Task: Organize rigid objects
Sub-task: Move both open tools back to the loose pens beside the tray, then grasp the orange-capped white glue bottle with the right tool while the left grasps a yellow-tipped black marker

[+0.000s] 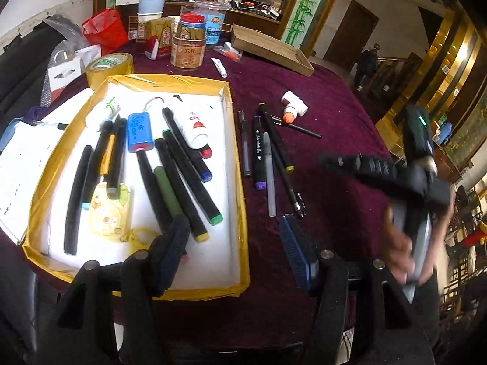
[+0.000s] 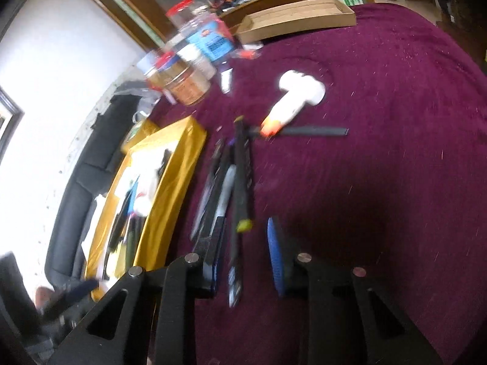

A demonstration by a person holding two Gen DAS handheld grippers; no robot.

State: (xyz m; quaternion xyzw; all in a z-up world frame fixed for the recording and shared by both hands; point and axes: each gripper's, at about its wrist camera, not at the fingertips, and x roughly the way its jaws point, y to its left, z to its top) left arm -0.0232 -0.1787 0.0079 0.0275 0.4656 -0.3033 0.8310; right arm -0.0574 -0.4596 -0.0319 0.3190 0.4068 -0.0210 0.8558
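A yellow-taped tray (image 1: 234,158) with a white floor holds several markers, a blue battery pack (image 1: 139,132), a white bottle (image 1: 194,127) and a yellow tag. Several pens and markers (image 1: 268,158) lie loose on the purple cloth right of the tray, with small white bottles (image 1: 293,106) beyond. My left gripper (image 1: 234,243) is open and empty, hovering over the tray's near right corner. My right gripper (image 2: 243,258) is open, low over the near ends of the loose pens (image 2: 240,182); the view is blurred. It also shows in the left wrist view (image 1: 380,167).
Jars (image 1: 188,45), a red bag (image 1: 105,29), a tape roll (image 1: 109,67) and a flat cardboard box (image 1: 271,48) stand at the table's back. Papers (image 1: 21,164) lie left of the tray. A white bottle with an orange tip (image 2: 292,100) lies beyond the pens.
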